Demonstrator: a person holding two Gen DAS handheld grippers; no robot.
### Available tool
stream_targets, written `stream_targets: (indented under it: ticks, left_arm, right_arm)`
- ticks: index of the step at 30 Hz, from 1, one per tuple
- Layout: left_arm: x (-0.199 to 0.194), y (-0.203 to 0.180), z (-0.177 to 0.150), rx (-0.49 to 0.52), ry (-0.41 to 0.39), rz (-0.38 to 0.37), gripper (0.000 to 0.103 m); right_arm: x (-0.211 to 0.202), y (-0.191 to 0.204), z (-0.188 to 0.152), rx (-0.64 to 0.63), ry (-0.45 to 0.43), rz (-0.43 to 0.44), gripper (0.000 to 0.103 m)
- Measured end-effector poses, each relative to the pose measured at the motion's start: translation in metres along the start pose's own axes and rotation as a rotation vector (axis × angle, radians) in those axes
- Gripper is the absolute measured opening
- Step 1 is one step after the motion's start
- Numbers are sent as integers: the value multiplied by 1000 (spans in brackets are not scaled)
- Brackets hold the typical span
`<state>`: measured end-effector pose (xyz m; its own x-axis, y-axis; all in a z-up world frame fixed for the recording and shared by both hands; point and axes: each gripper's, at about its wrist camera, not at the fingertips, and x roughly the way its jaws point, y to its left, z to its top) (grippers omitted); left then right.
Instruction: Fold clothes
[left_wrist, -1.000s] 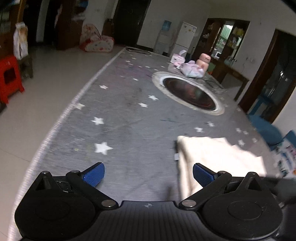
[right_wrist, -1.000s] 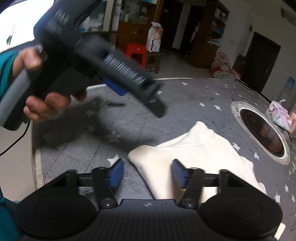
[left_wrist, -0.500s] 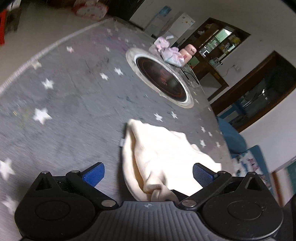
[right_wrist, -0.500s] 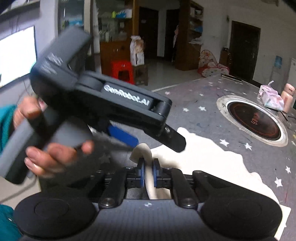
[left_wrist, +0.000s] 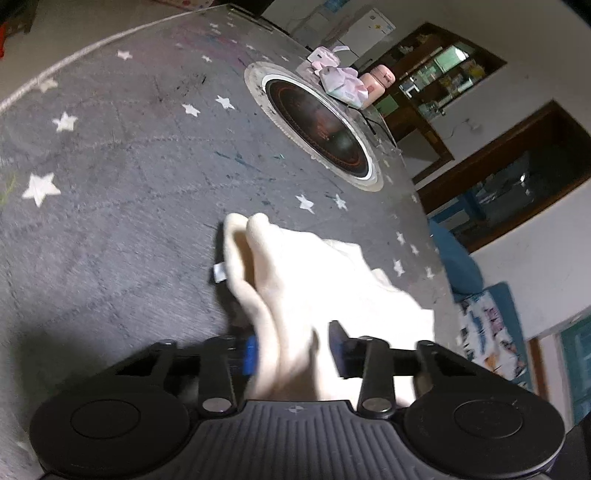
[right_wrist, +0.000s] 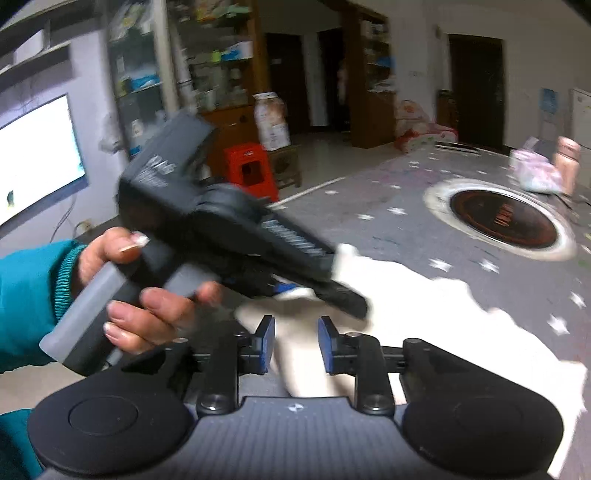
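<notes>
The left gripper (left_wrist: 293, 349) has just been closing its jaws around the cream cloth (left_wrist: 314, 273). The right gripper (right_wrist: 296, 341) has just been opening its jaws, cloth loose between them.

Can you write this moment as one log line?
left gripper: closing around cream garment, grip unclear | right gripper: opening, it sits between jaws

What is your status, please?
Left gripper just closing on cream garment. Right gripper just opening, garment between fingers. Garment bunched on grey mat. Nothing blocking.
</notes>
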<state>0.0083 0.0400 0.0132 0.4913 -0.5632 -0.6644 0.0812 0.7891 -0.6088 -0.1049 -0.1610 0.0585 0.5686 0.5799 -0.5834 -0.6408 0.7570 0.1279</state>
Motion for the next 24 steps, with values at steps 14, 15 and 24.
stream_targets:
  ticks: [14,15,24]
  left_arm:
    - [2,-15,-9,150,-29,70,30]
    - [3,-16,-9,158,-26,76,30]
    - [9,-33,-11,278,-23,154,26]
  right_arm:
    - [-65,-146,-63,453,-35,-340,41]
    - [-64,-151,-65,478,-38,-341,41]
    - [-40,-162,-69,554,-55,-286,24]
